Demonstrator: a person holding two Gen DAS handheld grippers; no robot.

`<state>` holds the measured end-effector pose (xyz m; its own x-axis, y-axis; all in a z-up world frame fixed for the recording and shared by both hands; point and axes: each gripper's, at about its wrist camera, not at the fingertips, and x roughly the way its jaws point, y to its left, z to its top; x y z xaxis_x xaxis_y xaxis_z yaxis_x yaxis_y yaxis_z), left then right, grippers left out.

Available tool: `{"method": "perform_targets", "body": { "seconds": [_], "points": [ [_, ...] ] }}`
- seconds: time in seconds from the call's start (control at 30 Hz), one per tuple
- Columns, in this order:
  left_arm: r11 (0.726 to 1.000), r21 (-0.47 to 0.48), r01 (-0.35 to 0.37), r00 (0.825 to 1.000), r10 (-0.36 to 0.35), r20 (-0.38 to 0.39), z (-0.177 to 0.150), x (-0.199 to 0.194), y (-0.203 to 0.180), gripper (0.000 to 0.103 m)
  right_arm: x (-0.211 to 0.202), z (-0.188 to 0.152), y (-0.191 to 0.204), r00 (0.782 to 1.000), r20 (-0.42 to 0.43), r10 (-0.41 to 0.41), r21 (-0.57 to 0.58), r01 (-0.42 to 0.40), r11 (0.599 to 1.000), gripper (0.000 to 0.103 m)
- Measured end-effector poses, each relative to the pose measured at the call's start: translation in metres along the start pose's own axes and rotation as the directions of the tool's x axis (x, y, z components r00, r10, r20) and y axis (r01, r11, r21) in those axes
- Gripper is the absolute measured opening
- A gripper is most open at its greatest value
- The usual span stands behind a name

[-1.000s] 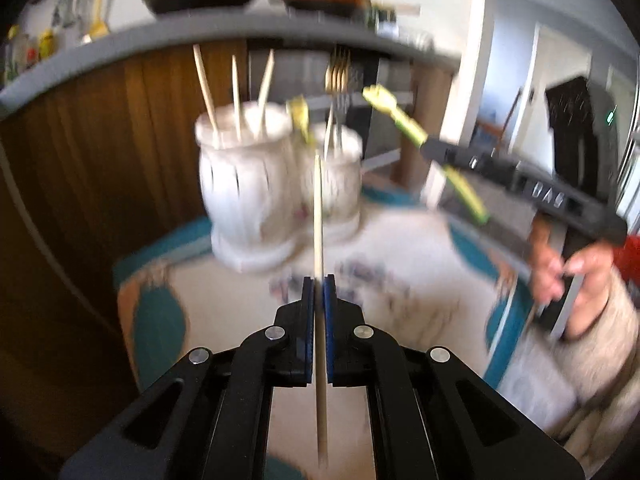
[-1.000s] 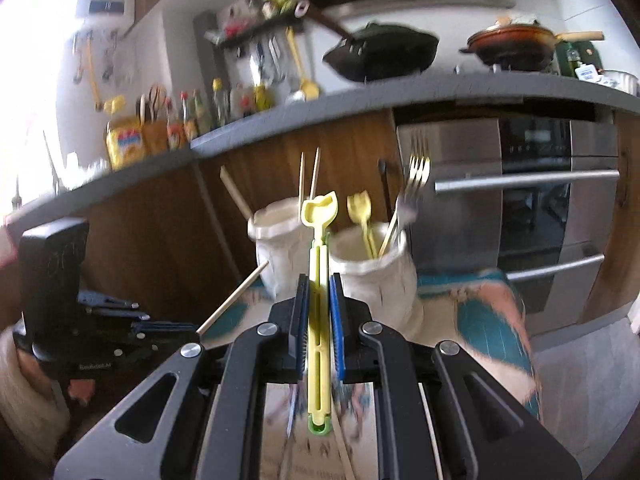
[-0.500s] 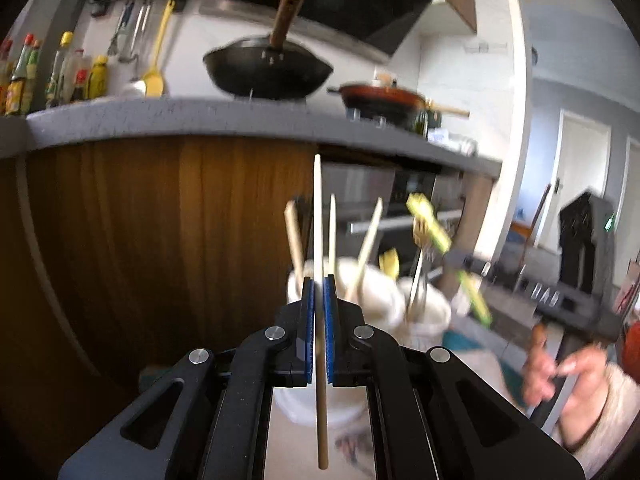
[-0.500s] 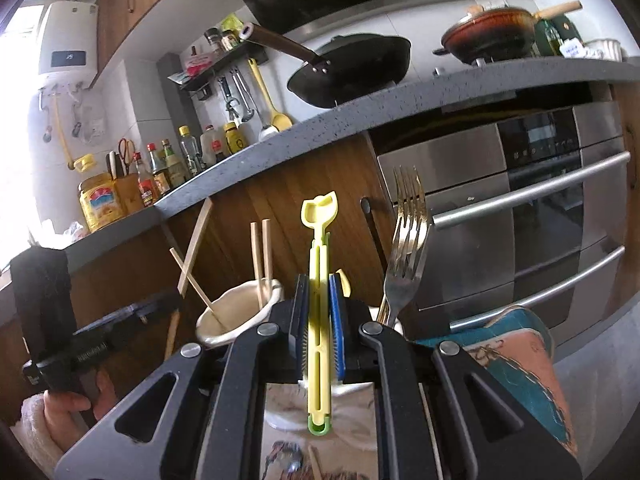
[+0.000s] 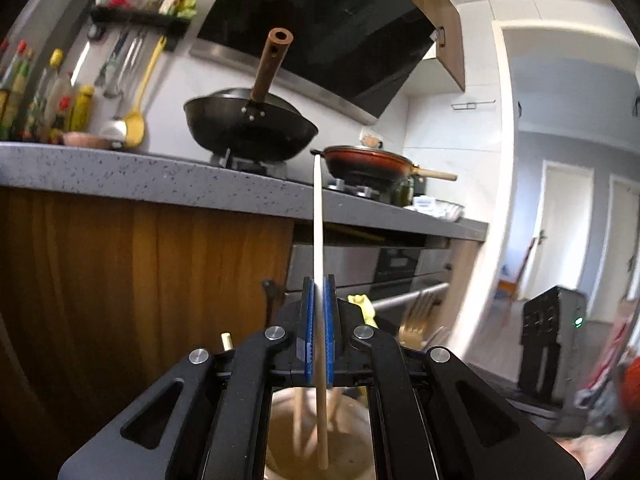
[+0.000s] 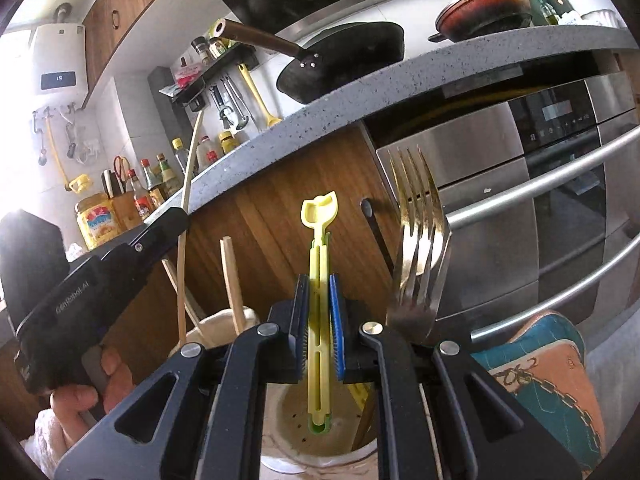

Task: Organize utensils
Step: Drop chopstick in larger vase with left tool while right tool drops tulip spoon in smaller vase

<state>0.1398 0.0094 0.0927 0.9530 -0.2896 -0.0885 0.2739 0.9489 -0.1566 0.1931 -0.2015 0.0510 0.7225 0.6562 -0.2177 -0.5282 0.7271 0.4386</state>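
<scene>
Left wrist view: the chopstick (image 5: 319, 240) stands upright between the fingers of the left gripper (image 5: 319, 320), its lower end inside the utensil holder (image 5: 352, 460) below, beside other chopsticks (image 5: 298, 420). Behind, a wok (image 5: 250, 130) and a pan (image 5: 366, 164) sit on the countertop (image 5: 160, 176), the pan to the right.

Right wrist view: the plastic utensil (image 6: 319, 300) stands upright in the right gripper (image 6: 319, 320), lower end in a second holder cup (image 6: 292, 432). Forks (image 6: 420, 240) stand to its right, chopsticks (image 6: 232, 280) to its left; the oven (image 6: 540, 220) lies behind.
</scene>
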Motion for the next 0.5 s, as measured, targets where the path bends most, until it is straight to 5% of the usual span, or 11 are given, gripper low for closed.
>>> {"method": "perform_targets", "body": {
  "seconds": [0.5],
  "points": [
    [0.998, 0.050, -0.036, 0.995, 0.040, -0.089, -0.033, -0.031, -0.001, 0.005, -0.024, -0.025, 0.022, 0.993, 0.007, -0.119, -0.167, 0.118, 0.979, 0.010]
  ]
}}
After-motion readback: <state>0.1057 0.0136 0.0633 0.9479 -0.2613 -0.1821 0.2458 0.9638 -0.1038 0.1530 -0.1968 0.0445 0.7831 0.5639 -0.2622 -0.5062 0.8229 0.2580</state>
